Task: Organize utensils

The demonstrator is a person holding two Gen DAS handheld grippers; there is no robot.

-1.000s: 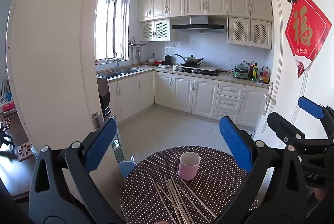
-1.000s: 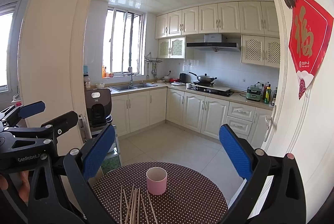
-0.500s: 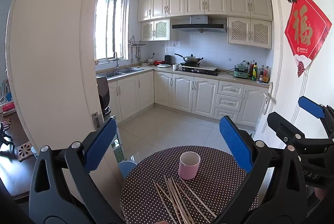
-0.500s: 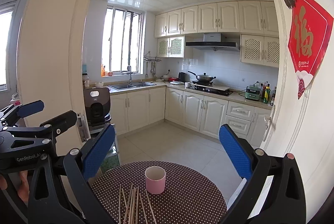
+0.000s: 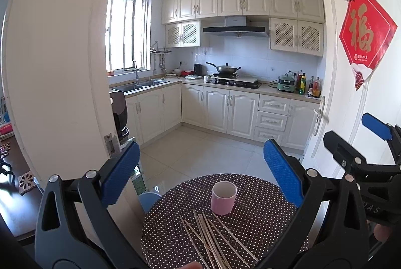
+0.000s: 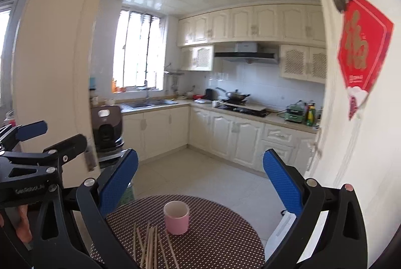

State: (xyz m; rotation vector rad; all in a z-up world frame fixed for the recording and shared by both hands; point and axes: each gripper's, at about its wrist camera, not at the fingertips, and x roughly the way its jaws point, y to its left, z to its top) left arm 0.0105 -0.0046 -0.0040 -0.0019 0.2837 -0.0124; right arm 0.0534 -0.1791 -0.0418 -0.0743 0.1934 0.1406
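A: Where are the thin pale wooden sticks [image 5: 213, 236]?

B: Fanned in a loose, crossing pile at the lower centre of the left wrist view, on the round worktop with the brown white-dotted cover [image 5: 260, 223]. In the right wrist view the same sticks [image 6: 150, 244] lie at the lower centre-left, more nearly side by side.

A: And the short pink cylindrical cup [image 5: 223, 198]?

B: Upright and open-topped, just beyond the far tips of the sticks; whether any tip touches it I cannot tell. In the right wrist view the cup [image 6: 176, 217] stands just right of the sticks.

A: The grippers?

B: The left gripper [image 5: 200, 176] frames the cup, its blue-padded fingers [image 5: 120, 173] spread wide and holding nothing. The right gripper [image 6: 200, 178] is likewise spread, its blue pads [image 6: 282, 181] well apart and empty. Each shows at the edge of the other's view, left one at centre left, right one at centre right.

A: Beyond that?

B: A cream-cabinet kitchen [image 5: 218, 106] fills the middle, with a red diamond-shaped paper hanging [image 5: 366, 35] at the upper right on a white door
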